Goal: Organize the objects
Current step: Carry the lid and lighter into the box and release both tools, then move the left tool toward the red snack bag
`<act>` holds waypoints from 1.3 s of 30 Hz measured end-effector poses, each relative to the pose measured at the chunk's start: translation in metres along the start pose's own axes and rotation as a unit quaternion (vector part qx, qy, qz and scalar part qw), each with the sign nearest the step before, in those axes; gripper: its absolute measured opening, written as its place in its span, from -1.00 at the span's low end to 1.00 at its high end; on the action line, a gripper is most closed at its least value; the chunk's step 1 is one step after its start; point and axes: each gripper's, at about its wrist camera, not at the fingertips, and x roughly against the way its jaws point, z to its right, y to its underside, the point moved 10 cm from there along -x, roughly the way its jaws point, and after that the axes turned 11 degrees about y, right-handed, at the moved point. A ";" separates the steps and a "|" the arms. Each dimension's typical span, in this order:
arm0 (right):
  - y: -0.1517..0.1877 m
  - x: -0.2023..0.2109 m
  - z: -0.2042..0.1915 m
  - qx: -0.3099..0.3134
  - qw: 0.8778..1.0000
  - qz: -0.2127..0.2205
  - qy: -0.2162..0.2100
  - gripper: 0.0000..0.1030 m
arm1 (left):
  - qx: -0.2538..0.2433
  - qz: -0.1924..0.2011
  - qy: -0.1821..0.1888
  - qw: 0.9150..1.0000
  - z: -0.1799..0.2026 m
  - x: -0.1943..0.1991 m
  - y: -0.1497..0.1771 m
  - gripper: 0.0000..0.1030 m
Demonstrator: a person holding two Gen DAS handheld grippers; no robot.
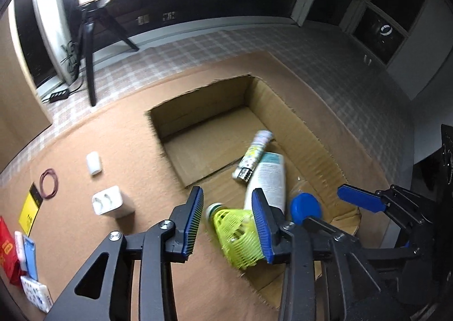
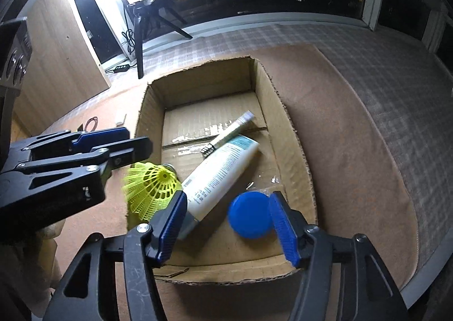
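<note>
Both tongs are hovering parted over the cardboard box, the left tongs loosely straddling a yellow shuttlecock and the right tongs beside a blue lid; releasing should happen squarely above the opening.

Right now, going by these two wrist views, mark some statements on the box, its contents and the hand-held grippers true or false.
1. The cardboard box holds no items yet. False: a white tube and a slim patterned stick lie in it.
2. The yellow shuttlecock is between the left hand-held gripper fingers. True.
3. The blue round lid is by the right hand-held gripper. True.
4. The white power adapter is inside the box. False: it sits on the brown mat, outside the box.
5. The rubber band hangs on the shuttlecock. False: it lies on the mat, apart.
</note>
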 end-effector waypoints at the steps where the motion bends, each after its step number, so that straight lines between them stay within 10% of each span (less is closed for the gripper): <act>1: 0.000 0.001 -0.002 0.001 1.000 0.000 -0.001 0.13 | 0.007 0.004 -0.002 1.000 -0.006 0.006 0.002 -0.22; 15: 0.001 0.014 -0.103 0.071 0.996 0.032 -0.042 0.14 | 0.104 0.043 -0.068 0.991 -0.131 0.108 0.074 -0.05; 39: 0.023 0.002 -0.329 0.112 0.976 -0.058 -0.175 0.14 | 0.278 0.077 -0.143 0.947 -0.371 0.238 0.196 -0.05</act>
